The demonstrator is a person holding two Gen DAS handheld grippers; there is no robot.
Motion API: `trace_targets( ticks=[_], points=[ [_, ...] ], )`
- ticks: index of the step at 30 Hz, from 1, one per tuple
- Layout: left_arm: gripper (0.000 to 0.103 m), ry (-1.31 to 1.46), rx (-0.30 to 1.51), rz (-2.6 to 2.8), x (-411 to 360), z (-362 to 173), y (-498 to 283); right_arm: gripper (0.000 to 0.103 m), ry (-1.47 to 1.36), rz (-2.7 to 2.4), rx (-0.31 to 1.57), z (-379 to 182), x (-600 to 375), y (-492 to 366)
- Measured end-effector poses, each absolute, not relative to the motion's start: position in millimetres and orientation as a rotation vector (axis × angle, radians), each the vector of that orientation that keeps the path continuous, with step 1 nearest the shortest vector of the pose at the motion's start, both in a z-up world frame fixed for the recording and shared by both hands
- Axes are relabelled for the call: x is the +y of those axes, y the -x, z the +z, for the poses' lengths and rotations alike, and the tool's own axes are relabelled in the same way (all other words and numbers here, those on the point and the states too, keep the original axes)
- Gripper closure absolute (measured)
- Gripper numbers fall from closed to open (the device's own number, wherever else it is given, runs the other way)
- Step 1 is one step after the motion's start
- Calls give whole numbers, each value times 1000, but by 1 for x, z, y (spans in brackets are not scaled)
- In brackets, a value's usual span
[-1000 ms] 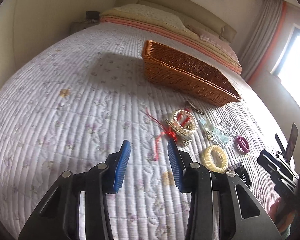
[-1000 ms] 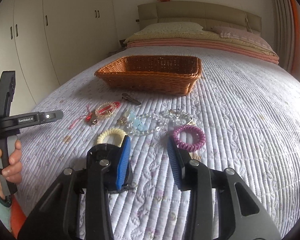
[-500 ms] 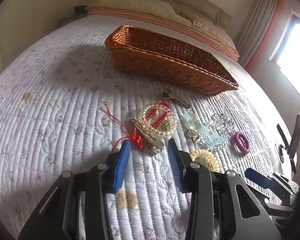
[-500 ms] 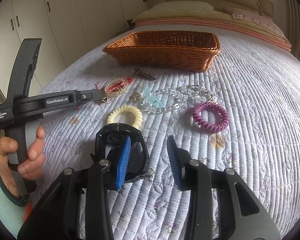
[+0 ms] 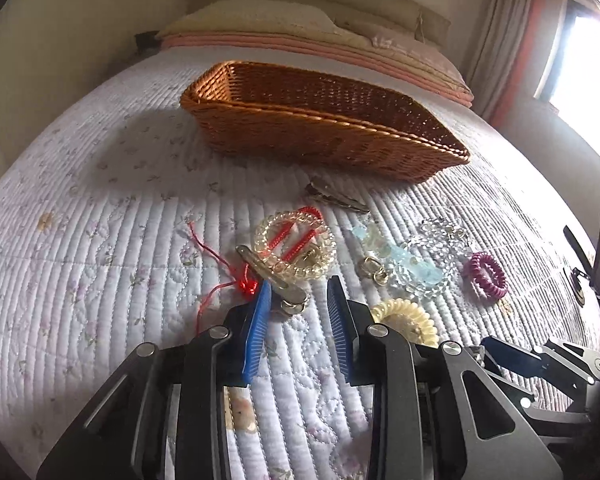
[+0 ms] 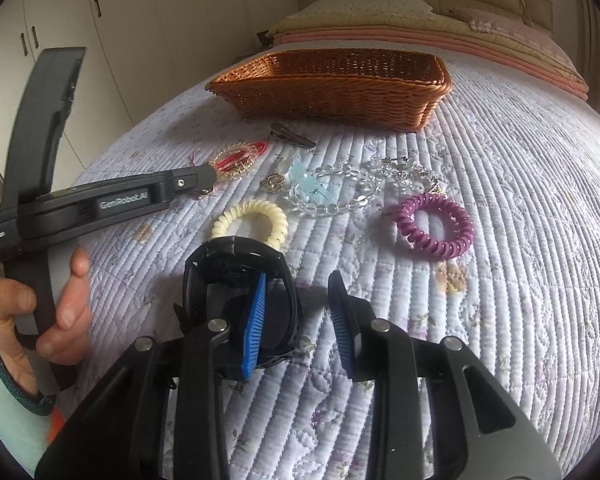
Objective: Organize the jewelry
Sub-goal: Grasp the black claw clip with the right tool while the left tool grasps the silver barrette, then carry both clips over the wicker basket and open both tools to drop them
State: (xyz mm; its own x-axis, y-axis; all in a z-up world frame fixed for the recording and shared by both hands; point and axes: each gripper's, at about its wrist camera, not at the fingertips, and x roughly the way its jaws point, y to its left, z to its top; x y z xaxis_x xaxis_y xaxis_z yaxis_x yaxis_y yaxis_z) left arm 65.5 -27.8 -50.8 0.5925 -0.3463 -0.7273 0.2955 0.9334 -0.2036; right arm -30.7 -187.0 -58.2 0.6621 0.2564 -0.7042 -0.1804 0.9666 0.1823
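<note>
Left wrist view: closing, empty left tongs near a clear coiled bracelet threaded with red cord.

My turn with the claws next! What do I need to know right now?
Left claw: closing, nothing pinched yet; the metal hair clip by the red cord lies just ahead of its tips.
Right claw: closing, nothing gripped; the black claw clip lies around its left finger.
On the quilt, near the wicker basket: cream coil tie, purple coil tie, clear bead bracelets, beaded ring with red cord, dark clip.
Done: nothing shows in the basket.
Left: pick up each piece and put it in the basket.
</note>
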Motion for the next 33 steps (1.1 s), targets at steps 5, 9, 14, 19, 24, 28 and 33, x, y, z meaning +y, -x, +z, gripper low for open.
trace_targets(
  ticks=[5, 9, 14, 19, 24, 28, 33],
  points=[
    [80, 93, 883, -362, -24, -58, -70, 75, -98, 247, 820, -60, -185, 29],
    [83, 77, 892, -345, -25, -59, -74, 88, -72, 248, 820, -60, -179, 29],
    [85, 62, 861, -349, -24, -55, -66, 98, -83, 234, 821, -60, -181, 30],
    [85, 58, 826, -400, -11, -41, -40, 98, -126, 225, 825, -57, -187, 34],
    [84, -13, 810, -513, -2, -33, -7, 98, -159, 176, 827, -51, -193, 45],
    [84, -128, 827, -583, -5, -44, 11, 98, -152, 140, 881, -56, -190, 47],
    [83, -174, 852, -589, -7, -55, 20, 96, -199, 151, 922, -56, -191, 44]
  ],
)
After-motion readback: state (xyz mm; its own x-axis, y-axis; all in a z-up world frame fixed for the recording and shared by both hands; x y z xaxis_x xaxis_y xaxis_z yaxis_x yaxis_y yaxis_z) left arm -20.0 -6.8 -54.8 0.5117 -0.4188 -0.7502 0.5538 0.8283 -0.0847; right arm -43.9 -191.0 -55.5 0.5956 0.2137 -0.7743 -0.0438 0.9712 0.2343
